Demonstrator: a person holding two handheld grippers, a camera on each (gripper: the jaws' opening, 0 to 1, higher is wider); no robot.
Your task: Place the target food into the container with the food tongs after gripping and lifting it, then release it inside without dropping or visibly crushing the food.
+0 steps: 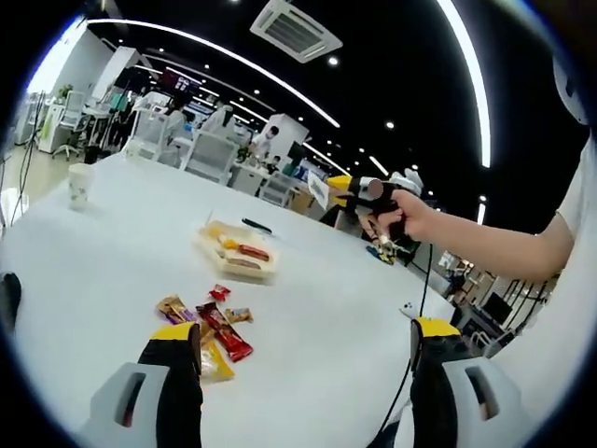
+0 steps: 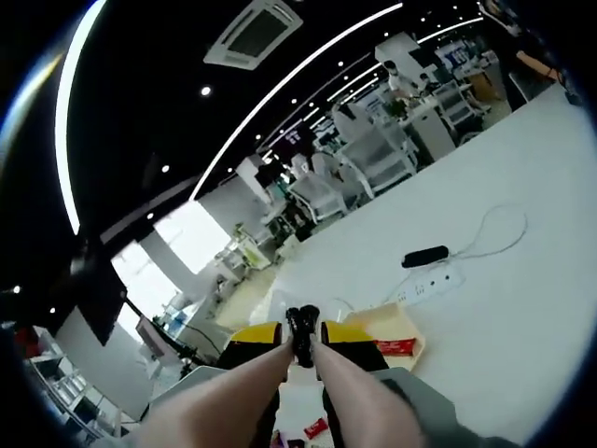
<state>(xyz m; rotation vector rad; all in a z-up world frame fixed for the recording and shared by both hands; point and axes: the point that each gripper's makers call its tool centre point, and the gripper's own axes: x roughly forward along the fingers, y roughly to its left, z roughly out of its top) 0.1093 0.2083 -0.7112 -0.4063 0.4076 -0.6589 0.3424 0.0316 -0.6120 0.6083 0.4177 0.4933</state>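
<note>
Left gripper view: the left gripper [image 1: 303, 359] hangs with jaws spread wide above snack packets [image 1: 207, 329] on a white table [image 1: 112, 252]. Farther off sits the tray [image 1: 238, 252]. A hand [image 1: 410, 213] on an outstretched arm raises the right gripper [image 1: 328, 187].

Right gripper view: the right gripper [image 2: 303, 347] is clamped on black tongs [image 2: 301, 336], tray [image 2: 396, 329] just behind.

Wrapped snack bars [image 1: 210, 322] scattered on white table [image 1: 112, 252]; pale container [image 1: 238, 254] beyond, holding packets; tongs [image 2: 303, 341] in right claw.

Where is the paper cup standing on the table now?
In the left gripper view, the paper cup stands alone near the far left edge of the white table, well apart from the food tray at the middle.
</note>
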